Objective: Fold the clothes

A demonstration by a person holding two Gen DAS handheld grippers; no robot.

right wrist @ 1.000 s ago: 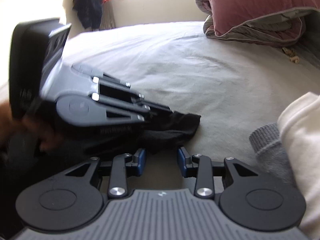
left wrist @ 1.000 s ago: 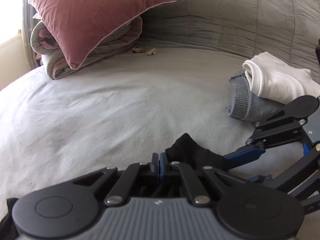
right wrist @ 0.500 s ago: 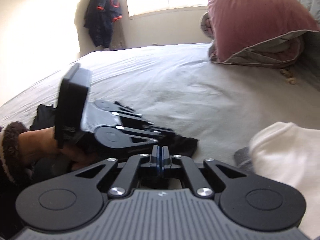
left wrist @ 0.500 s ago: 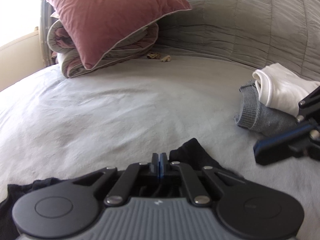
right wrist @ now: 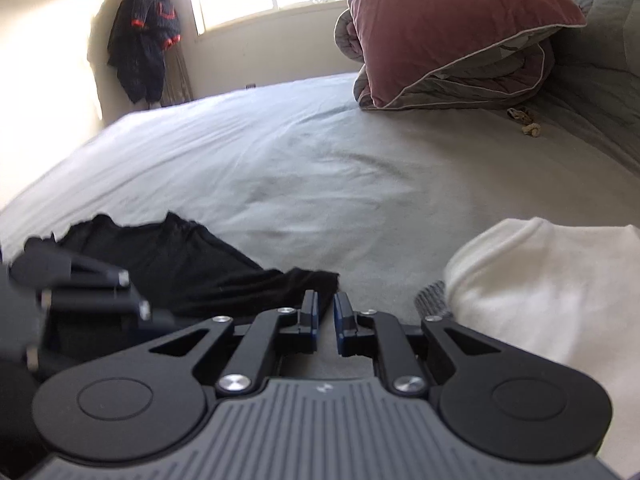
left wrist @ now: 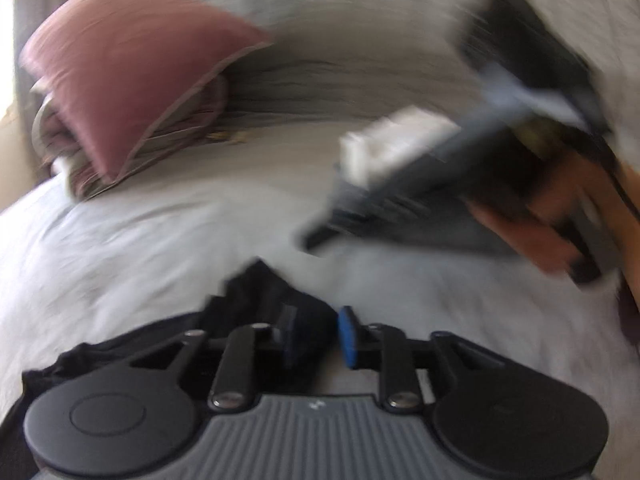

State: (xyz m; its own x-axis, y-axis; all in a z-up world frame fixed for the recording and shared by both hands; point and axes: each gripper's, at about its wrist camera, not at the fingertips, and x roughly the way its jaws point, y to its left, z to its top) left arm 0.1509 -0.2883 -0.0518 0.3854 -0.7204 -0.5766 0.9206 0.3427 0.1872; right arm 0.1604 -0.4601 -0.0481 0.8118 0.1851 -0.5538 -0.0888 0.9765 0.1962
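Observation:
A black garment point(right wrist: 180, 264) lies crumpled on the pale bedsheet point(right wrist: 320, 168), one tip reaching to just in front of my right gripper point(right wrist: 326, 316). The right jaws are opening; only sheet shows in their narrow gap. In the blurred left wrist view my left gripper point(left wrist: 318, 328) is also opening over the black garment point(left wrist: 260, 292). Cloth lies under its left finger, and the pads press on nothing. The right gripper point(left wrist: 320, 236), held by a hand point(left wrist: 540, 208), hovers above the sheet at the right. The left gripper point(right wrist: 152, 312) shows blurred at the lower left of the right wrist view.
A folded white garment point(right wrist: 540, 280) rests on a folded grey one point(right wrist: 430, 300) at the right. A pink pillow point(right wrist: 452, 20) lies on a rolled quilt point(right wrist: 460, 84) at the head of the bed. Dark clothing point(right wrist: 142, 40) hangs by the window.
Both grippers were shut half a second ago; their jaws now stand apart. The left gripper has let go of the black garment and pulled away. The right gripper has lifted off the cloth.

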